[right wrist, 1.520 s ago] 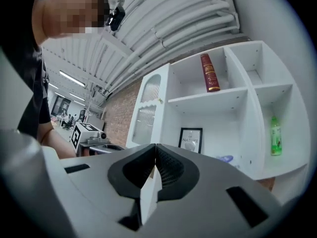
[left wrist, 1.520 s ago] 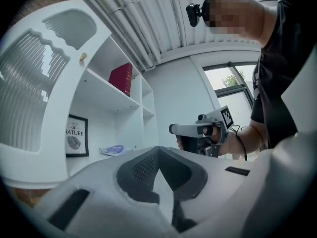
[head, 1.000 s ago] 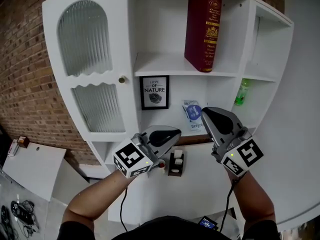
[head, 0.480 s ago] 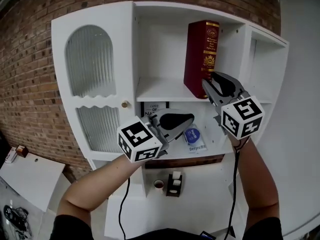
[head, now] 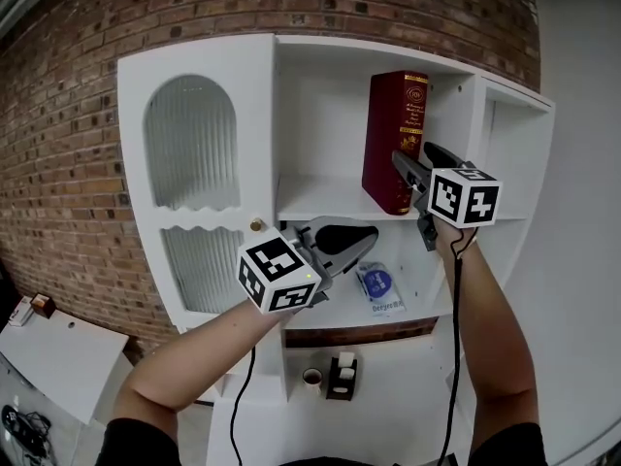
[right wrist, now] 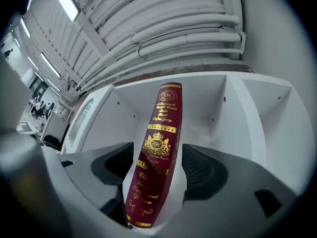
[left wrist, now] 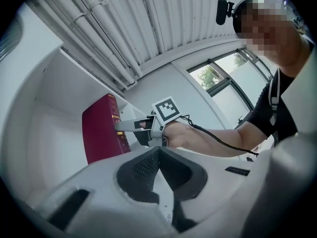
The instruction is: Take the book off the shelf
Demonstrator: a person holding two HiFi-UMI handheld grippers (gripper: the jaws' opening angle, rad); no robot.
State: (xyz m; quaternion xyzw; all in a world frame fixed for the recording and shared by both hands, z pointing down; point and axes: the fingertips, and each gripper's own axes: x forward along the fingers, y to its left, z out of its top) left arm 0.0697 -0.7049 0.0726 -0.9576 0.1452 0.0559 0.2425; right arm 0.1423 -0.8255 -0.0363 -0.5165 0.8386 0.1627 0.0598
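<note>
Right gripper (right wrist: 157, 170) jaws are opening. They were pressed together a second ago and are now spreading wide, pads (right wrist: 200, 168) sitting either side of the book (right wrist: 159, 133) spine, not pinching it yet. The gripper itself is also coming up from down by the lower compartment and is now at upper shelf (head: 320, 197) height, nose against the spine's lower half.

Left gripper (left wrist: 157, 157) fingers are staying pressed together with nothing in them. It's riding up too, hovering below the shelf and well left of the book.

Book isn't moving: it's standing upright on the upper shelf with a slight lean, spine facing out.

So I'm reading this as approach done and pre-grasp set. Next it probably needs to close on the spine, then pull straight out.
</note>
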